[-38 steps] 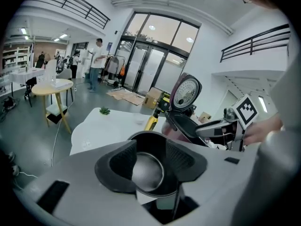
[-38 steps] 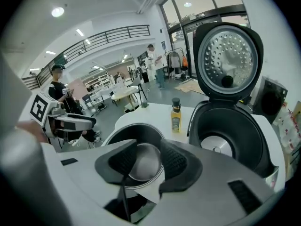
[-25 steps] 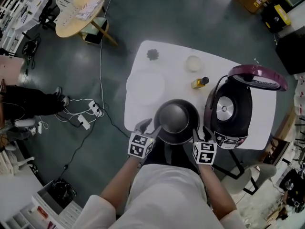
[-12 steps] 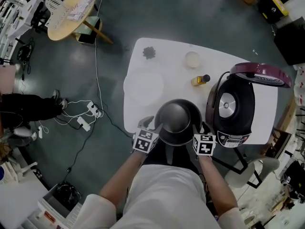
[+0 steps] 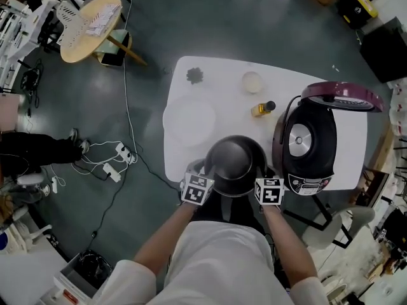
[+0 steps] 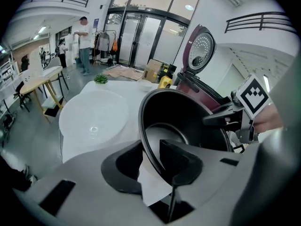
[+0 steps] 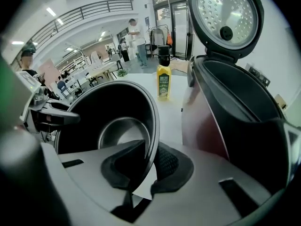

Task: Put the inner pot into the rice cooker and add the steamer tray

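Tray (image 5: 191,121): white, round, flat on the table (image 5: 318,84). It lies ahead and to the left of the left claw (image 5: 203,169), apart from it. A green tuft (image 5: 194,75) sits farther out beyond the tray, near the table's far corner.

Left claw: jaws have just been closing. They are narrow now, with the pads on the left rim of the pot (image 5: 235,161), one outside the wall and one inside. The rim runs between them.

Pot: dark, upright, with nothing in it. It sits at the table's near edge between the two claws, outside the cooker (image 5: 310,148).

Bottle (image 5: 264,108): yellow with a dark cap, beyond the pot and ahead of the right claw (image 5: 263,174). A small pale bowl (image 5: 252,81) stands farther out, past the bottle.

Right claw: jaws have just been closing. They are narrow and clamped on the pot's right rim, one pad inside and one outside.

Cooker: just right of the right claw, close beside the pot. Its lid (image 5: 337,97) is swung up and its cavity is open.
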Demonstrator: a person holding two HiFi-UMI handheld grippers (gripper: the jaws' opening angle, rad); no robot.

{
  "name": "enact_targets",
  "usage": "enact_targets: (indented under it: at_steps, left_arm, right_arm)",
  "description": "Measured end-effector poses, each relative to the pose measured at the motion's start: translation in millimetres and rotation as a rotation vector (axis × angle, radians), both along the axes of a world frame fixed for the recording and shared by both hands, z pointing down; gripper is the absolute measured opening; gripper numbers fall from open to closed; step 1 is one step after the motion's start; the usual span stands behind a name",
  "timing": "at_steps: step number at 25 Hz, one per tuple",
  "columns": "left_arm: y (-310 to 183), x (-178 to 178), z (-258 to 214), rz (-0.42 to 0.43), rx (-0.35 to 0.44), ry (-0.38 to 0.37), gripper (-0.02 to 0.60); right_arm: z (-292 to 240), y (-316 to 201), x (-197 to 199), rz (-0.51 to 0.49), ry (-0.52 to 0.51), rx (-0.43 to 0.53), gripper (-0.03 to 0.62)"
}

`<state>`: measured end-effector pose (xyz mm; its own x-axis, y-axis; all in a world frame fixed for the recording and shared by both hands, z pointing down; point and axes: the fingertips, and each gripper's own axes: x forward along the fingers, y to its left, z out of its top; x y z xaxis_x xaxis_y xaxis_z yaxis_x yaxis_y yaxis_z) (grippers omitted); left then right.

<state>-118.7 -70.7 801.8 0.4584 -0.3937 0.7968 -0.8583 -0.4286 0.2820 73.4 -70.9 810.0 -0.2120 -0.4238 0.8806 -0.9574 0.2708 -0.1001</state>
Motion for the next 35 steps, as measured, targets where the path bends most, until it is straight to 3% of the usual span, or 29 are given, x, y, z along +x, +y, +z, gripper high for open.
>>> enact_targets:
  at_steps: [9,20,35]
  left_arm:
    - [-2.6,-6.8,-35.9,-0.002,0.064,0.022,0.124]
    - [-24.2,-3.4,-103.3,-0.021,0.188,0.051,0.123]
    - [-45.2,40.1,-200.6,-0.011,0.378,0.044,0.117]
  right_arm:
    - [-35.8,-0.3,-6.7,-0.007,0.001,0.047,0.063]
    - [-103.9,-23.0,-0.7,0.011,-0.003,0.174,0.058]
    - [-193.4,-39.2,43.1,0.030,-0.019,0.344,0.060]
